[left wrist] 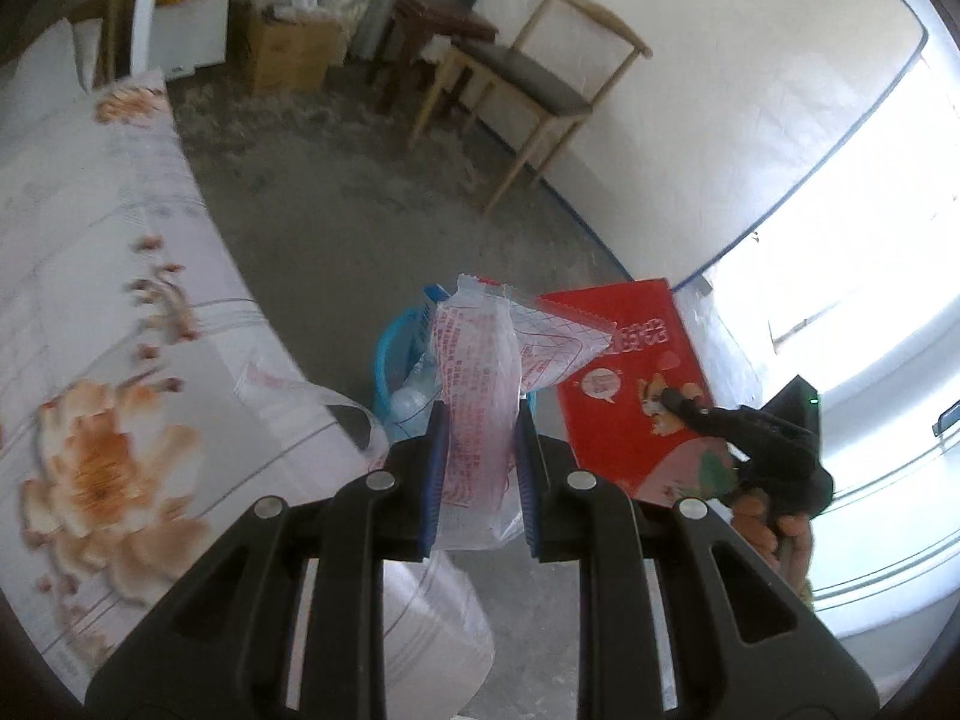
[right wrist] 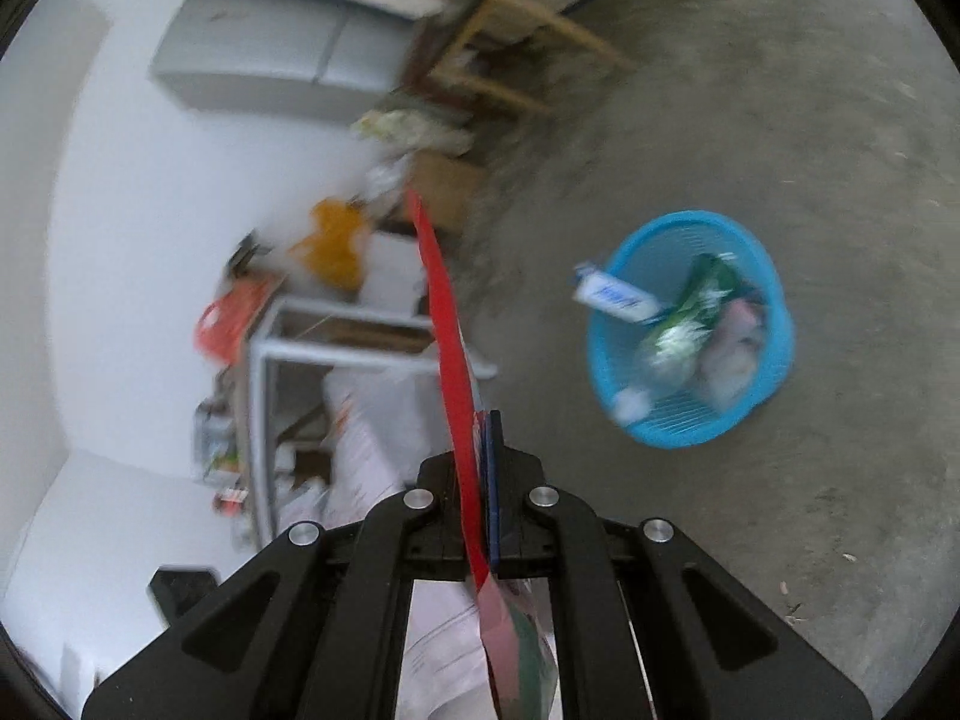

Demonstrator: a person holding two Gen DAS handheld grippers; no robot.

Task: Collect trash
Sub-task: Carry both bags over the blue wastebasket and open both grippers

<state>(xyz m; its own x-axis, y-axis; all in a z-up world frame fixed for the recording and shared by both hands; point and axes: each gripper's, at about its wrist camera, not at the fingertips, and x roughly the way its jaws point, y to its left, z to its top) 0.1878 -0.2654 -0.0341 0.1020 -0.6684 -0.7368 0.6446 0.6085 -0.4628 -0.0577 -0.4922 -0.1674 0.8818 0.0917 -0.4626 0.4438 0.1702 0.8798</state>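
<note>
While the left gripper points down over the floor, its blue-padded jaws pinch a clear plastic wrapper printed with red text. The wrapper's long axis runs straight along the fingers: its crumpled top rises beyond the tips and its lower end hangs back between the arms. To the left of this gripper lies a table covered by a floral cloth, with another clear wrapper at its edge. Directly beyond the fingertips, partly hidden by the held wrapper, sits a blue basket. To the right, a red packet stands broad side on, gripped at its right edge by the right gripper.

From the right wrist, the right gripper is pressed together on the red packet, seen edge-on; its long axis extends forward past the tips, tilting slightly left. Ahead and to the right, well apart, the blue basket rests on the concrete floor, holding bottles and wrappers.
</note>
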